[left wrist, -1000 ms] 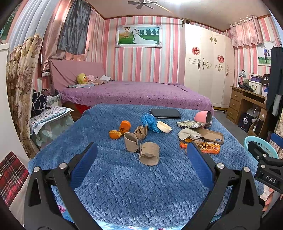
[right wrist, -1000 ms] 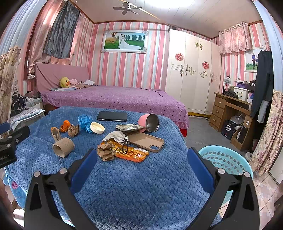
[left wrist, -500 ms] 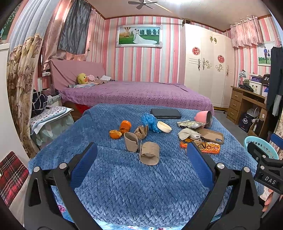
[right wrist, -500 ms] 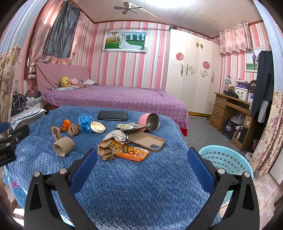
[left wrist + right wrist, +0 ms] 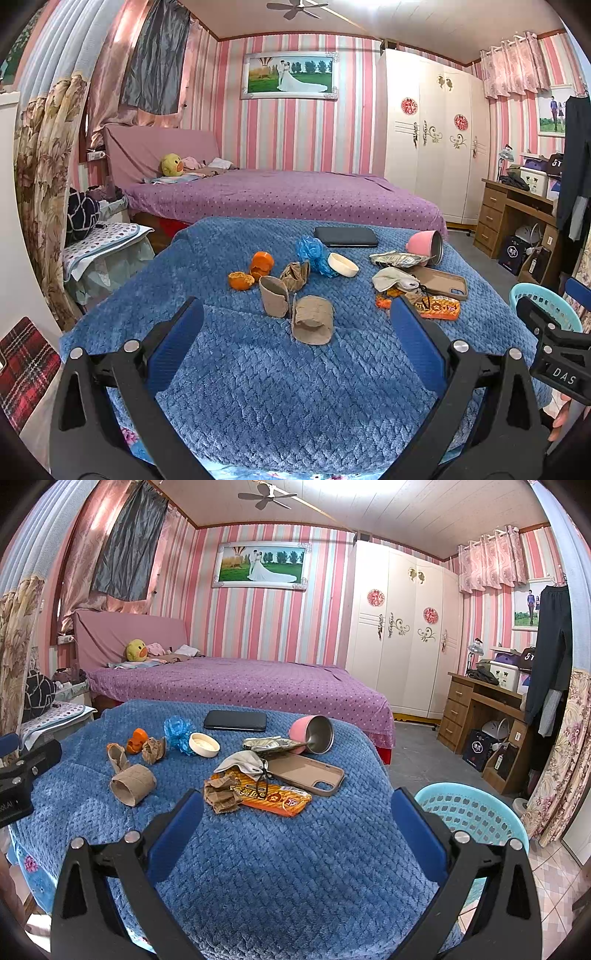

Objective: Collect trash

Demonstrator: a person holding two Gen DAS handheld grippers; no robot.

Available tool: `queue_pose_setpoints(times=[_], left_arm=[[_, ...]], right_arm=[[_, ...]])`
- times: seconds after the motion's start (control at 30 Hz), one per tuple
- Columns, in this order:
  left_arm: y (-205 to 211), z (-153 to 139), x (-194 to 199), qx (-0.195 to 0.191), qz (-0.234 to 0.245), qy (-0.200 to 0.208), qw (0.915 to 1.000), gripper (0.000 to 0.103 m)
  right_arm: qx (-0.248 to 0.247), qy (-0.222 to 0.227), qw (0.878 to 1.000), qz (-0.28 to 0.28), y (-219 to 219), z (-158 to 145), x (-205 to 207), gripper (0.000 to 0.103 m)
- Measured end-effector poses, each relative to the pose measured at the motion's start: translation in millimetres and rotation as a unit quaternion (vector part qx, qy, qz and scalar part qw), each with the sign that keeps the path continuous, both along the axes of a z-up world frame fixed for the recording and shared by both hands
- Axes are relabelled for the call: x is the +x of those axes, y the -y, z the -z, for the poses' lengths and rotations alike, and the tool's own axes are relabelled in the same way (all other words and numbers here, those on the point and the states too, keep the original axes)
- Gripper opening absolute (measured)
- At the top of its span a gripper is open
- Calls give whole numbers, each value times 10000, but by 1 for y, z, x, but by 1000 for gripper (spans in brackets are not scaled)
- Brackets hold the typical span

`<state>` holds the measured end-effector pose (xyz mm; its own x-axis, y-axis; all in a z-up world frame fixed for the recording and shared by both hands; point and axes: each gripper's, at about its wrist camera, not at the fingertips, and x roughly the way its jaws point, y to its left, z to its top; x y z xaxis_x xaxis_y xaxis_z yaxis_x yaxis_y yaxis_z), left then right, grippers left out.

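Evidently no trash had been collected yet. The litter lay spread over the blue-blanketed counter point(image 5: 280, 867): a cardboard tube point(image 5: 312, 320) nearest the left gripper point(image 5: 296, 332), a second tube point(image 5: 274, 296) just beside it, and orange peels point(image 5: 241, 280) beyond. A crumpled brown scrap point(image 5: 221, 794) and an orange snack wrapper point(image 5: 275, 796) sat nearest the right gripper point(image 5: 297, 814). I judged the step in hand to be the approach. Both pairs of fingers stood wide apart, holding nothing, short of the litter and touching none of it. The next move called for advancing one gripper until a piece lay between its fingers, then closing. The turquoise basket point(image 5: 476, 812), on the floor off the right edge, was the likely receptacle. A phone case point(image 5: 306, 773) and pink cup point(image 5: 312, 734) did not appear to be trash.
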<state>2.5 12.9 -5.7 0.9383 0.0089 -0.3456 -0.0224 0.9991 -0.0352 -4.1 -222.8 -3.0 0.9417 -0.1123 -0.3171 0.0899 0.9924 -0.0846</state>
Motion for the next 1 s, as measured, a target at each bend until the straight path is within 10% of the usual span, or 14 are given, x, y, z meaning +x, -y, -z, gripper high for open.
queue_pose_setpoints(times=[1.0], left_arm=[[3,0,-1,25,16,-19,10000,98]], right_arm=[[-13,-48,10000,-36,-3,9,0,99]])
